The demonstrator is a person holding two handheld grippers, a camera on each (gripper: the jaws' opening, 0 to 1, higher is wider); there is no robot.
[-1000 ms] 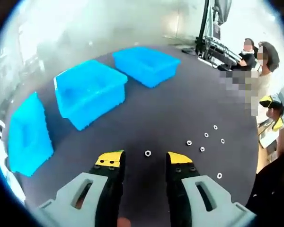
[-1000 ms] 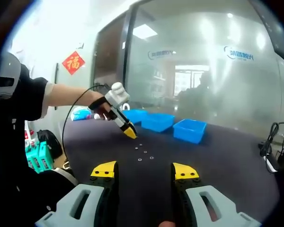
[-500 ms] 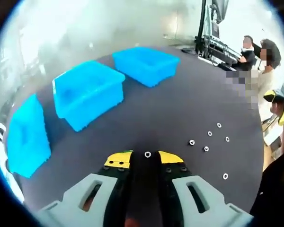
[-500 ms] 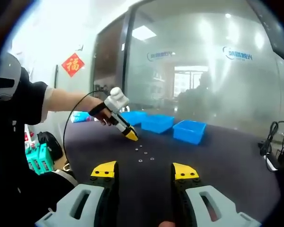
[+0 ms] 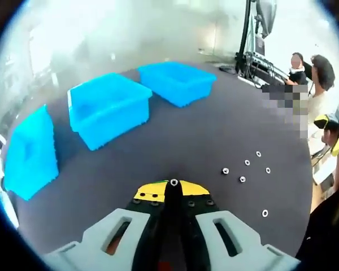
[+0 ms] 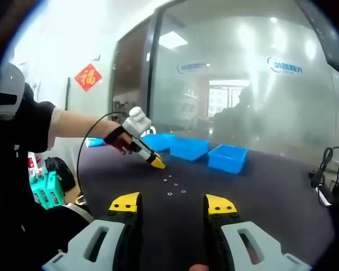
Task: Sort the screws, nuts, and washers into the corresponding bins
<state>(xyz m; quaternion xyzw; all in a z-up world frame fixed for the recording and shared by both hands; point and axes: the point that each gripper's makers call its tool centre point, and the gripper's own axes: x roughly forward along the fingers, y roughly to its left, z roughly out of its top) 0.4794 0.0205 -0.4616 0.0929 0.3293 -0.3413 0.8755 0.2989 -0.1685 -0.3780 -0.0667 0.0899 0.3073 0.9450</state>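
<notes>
- Your left gripper (image 5: 173,186) has its jaws pressed together on a small nut (image 5: 173,182), pinched right at the yellow tips.
- Whether that nut is off the dark table (image 5: 214,130) or touching it, can't tell.
- Loose nuts (image 5: 246,169) lie scattered on the table to the right of your left gripper, apart from it.
- Three blue bins sit beyond the tips: near bin (image 5: 31,153) at left, middle bin (image 5: 108,107), far bin (image 5: 176,82).
- Your right gripper (image 6: 173,204) has jaws spread, nothing between them, above the table.
- In the right gripper view your left gripper (image 6: 148,156) sits just short of the loose nuts (image 6: 173,183), bins (image 6: 199,149) behind.
- Two people (image 5: 315,84) stand at the far right edge.
</notes>
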